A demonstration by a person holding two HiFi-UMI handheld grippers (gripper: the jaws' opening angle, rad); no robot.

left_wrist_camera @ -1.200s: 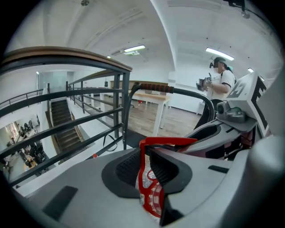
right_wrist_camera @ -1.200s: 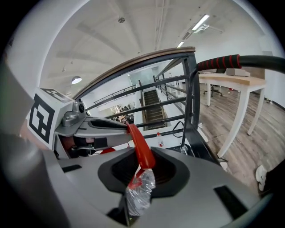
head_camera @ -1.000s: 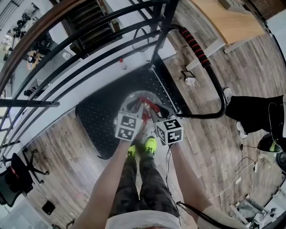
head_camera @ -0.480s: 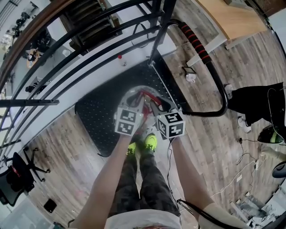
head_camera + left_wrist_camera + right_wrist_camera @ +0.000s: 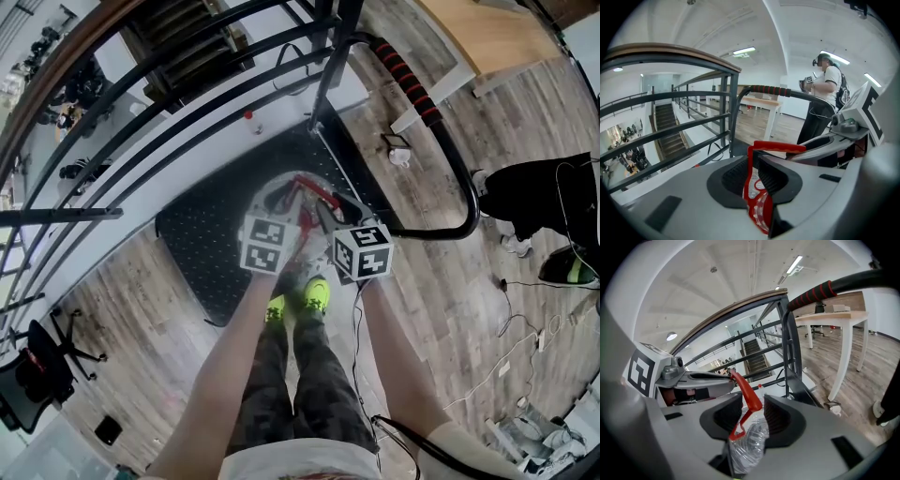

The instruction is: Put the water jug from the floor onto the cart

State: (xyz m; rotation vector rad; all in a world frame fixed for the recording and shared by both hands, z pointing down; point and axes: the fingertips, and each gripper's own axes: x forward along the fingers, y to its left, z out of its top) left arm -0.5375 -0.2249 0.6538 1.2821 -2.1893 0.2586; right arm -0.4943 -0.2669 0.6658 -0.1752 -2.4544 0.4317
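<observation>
The clear water jug (image 5: 286, 199) with a red handle (image 5: 305, 199) stands on the cart's black studded deck (image 5: 202, 239), just ahead of my feet. My left gripper (image 5: 292, 214) is shut on that handle (image 5: 759, 159); the red strip is pinched between its pads. My right gripper (image 5: 323, 214) sits beside it on the same handle (image 5: 746, 392). Its jaws are opening: the handle lies between them with a gap to the right pad. The jug's crinkled clear top (image 5: 750, 441) shows below. Both marker cubes hide most of the jug's body in the head view.
The cart's push bar with red grips (image 5: 412, 89) curves round the right side of the deck. A black railing (image 5: 141, 122) and a staircase lie beyond. A person in black (image 5: 534, 202) stands at right. Cables (image 5: 506, 356) trail on the wooden floor, and a wooden table (image 5: 478, 37) stands at the back.
Both grippers and the jug's handle have shifted a little further over the cart's deck. The right gripper's cube has drifted rightward, away from the left one.
</observation>
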